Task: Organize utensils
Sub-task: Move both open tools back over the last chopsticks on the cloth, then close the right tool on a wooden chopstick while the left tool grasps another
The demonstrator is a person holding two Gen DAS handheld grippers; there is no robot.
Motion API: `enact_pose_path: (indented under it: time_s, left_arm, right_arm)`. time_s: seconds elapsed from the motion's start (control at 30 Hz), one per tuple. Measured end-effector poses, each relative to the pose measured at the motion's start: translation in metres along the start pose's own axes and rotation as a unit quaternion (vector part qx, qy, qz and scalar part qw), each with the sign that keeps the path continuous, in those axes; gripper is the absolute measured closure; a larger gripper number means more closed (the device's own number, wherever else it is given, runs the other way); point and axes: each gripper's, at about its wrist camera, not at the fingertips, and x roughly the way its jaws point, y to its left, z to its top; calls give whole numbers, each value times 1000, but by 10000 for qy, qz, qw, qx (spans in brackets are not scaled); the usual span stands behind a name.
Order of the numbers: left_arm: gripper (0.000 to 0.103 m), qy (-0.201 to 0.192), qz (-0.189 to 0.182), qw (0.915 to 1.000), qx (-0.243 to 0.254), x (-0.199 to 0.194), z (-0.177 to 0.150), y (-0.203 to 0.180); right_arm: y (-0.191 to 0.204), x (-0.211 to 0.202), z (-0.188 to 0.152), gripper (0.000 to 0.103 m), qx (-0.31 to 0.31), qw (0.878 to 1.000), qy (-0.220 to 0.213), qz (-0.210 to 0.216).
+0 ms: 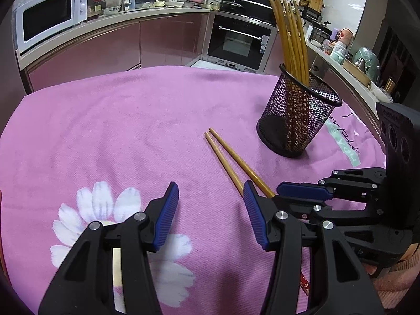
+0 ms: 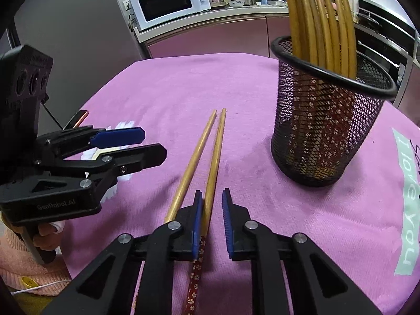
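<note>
pink cloth [image 2: 162, 89] covers the counter. mesh holder [image 2: 325, 131] stands upright, filled with chopsticks [image 2: 320, 21]. left hand-held gripper [image 1: 211, 216] open, empty. right hand-held gripper [image 2: 212, 220] straddles one loose chopstick [image 2: 214, 157], pads not yet pressing; its mate [image 2: 191, 165] lies just beside.

Two close, down-tilted views, shared chopsticks [image 1: 231, 162]

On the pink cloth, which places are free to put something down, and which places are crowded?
Free: the wide pink cloth left of the two loose chopsticks, up to the far edge. Crowded: the strip between the chopsticks and the mesh holder, and the near edge, where the left gripper and right gripper meet.
</note>
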Motion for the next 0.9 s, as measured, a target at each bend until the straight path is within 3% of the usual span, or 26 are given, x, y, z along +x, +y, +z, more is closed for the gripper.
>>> enact_pose_path:
  time_s: [0.9]
  left_arm:
    - [53, 131, -33, 9996, 253, 13, -2, -20]
  right_arm:
    - [-8, 4, 4, 96, 104, 9999, -61, -75]
